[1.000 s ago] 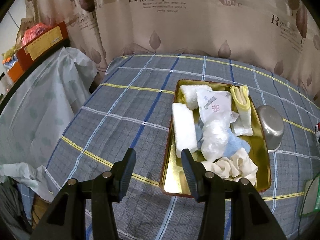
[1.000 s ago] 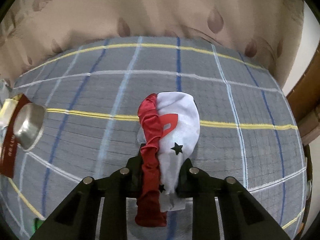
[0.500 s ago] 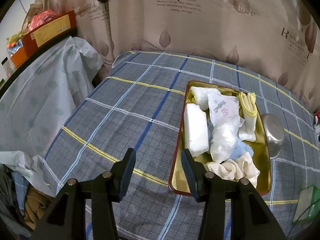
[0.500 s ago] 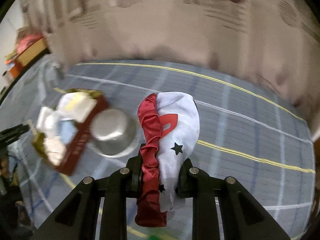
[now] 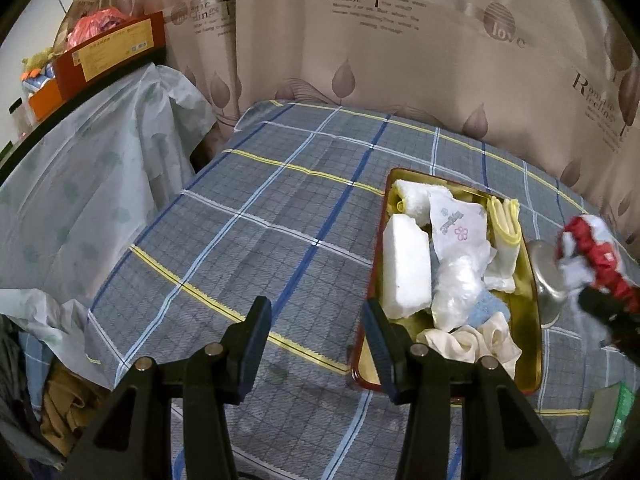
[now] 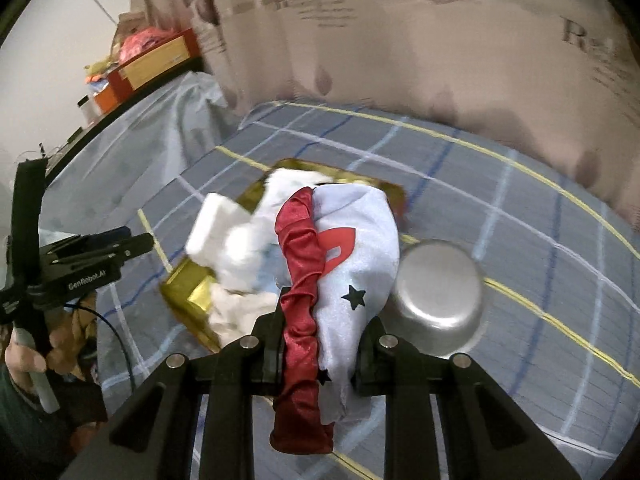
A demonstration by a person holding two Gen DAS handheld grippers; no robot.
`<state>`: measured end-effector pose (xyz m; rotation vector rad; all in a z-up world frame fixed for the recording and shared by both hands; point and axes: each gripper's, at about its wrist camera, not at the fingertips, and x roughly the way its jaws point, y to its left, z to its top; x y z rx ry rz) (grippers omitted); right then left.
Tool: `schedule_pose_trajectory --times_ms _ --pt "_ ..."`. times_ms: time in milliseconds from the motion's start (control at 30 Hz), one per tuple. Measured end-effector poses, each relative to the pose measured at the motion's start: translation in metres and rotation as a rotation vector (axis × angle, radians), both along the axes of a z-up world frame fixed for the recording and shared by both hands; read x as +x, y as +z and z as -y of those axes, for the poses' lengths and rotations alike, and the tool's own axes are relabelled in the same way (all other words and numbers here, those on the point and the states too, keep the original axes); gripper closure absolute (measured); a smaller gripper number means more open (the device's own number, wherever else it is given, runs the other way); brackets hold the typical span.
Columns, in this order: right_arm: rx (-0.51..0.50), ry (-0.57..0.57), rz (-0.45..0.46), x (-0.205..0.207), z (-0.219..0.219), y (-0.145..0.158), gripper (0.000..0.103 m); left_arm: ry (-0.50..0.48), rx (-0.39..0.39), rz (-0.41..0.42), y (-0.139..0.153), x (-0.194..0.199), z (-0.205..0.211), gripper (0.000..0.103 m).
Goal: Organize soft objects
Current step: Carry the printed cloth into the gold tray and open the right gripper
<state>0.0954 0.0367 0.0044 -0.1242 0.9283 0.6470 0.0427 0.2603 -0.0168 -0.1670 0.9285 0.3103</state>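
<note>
A gold tray (image 5: 528,312) with a red rim sits on the plaid table and holds several white, yellow and pale blue soft cloths and packets (image 5: 456,256). My left gripper (image 5: 316,320) is open and empty, low over the table by the tray's near left corner. My right gripper (image 6: 320,312) is shut on a red and white cloth (image 6: 352,256) with black stars and holds it above the tray (image 6: 188,280). The cloth (image 5: 588,248) and right gripper also show at the right edge of the left wrist view.
An upturned steel bowl (image 6: 436,284) lies just right of the tray. A green packet (image 5: 608,420) lies at the near right. A leaf-print curtain (image 5: 360,40) backs the table. A covered shelf (image 5: 80,168) with boxes stands left.
My right gripper has swung left with the cloth, from over the bare table to over the bowl and tray. My left gripper has drawn back and left a little.
</note>
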Motion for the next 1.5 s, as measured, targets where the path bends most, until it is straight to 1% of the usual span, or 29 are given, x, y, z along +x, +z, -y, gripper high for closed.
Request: schedule_pose_trajectory --times_ms 133,267,367,700,867,967,1033,1100,1267,1333,1500 --pt "-0.008 0.017 -0.016 0.003 -0.025 -0.014 0.082 0.003 -0.007 0.001 0.0 -0.001 -0.002 0.055" --pt "-0.022 0.017 -0.033 0.006 -0.04 -0.028 0.082 0.007 -0.02 0.002 0.001 -0.001 -0.004 0.055" --pt "-0.05 0.007 -0.024 0.01 -0.05 -0.039 0.082 0.011 -0.027 0.002 0.0 -0.001 -0.005 0.055" --pt "0.014 -0.038 -0.078 0.037 -0.07 -0.055 0.082 0.014 -0.031 0.0 0.0 -0.001 -0.004 0.055" --pt "-0.016 -0.042 -0.099 0.041 -0.075 -0.069 0.081 0.013 -0.033 0.001 0.0 0.0 -0.004 0.055" --pt "-0.019 -0.045 -0.095 0.039 -0.075 -0.07 0.078 0.012 -0.034 -0.003 -0.001 0.0 -0.003 0.055" --pt "-0.027 -0.045 -0.083 0.038 -0.074 -0.068 0.071 0.012 -0.034 -0.005 -0.001 0.0 -0.003 0.055" --pt "-0.035 -0.047 -0.07 0.036 -0.075 -0.065 0.068 0.008 -0.032 -0.004 -0.001 0.001 -0.002 0.055" --pt "-0.053 -0.046 -0.052 0.032 -0.076 -0.062 0.064 0.006 -0.027 -0.008 -0.002 0.0 0.001 0.055" --pt "-0.063 -0.043 -0.042 0.029 -0.076 -0.06 0.058 0.006 -0.027 -0.006 -0.002 0.0 0.002 0.055" --pt "-0.068 -0.045 -0.023 0.024 -0.074 -0.054 0.053 0.002 -0.021 -0.006 -0.003 0.001 0.004 0.055"
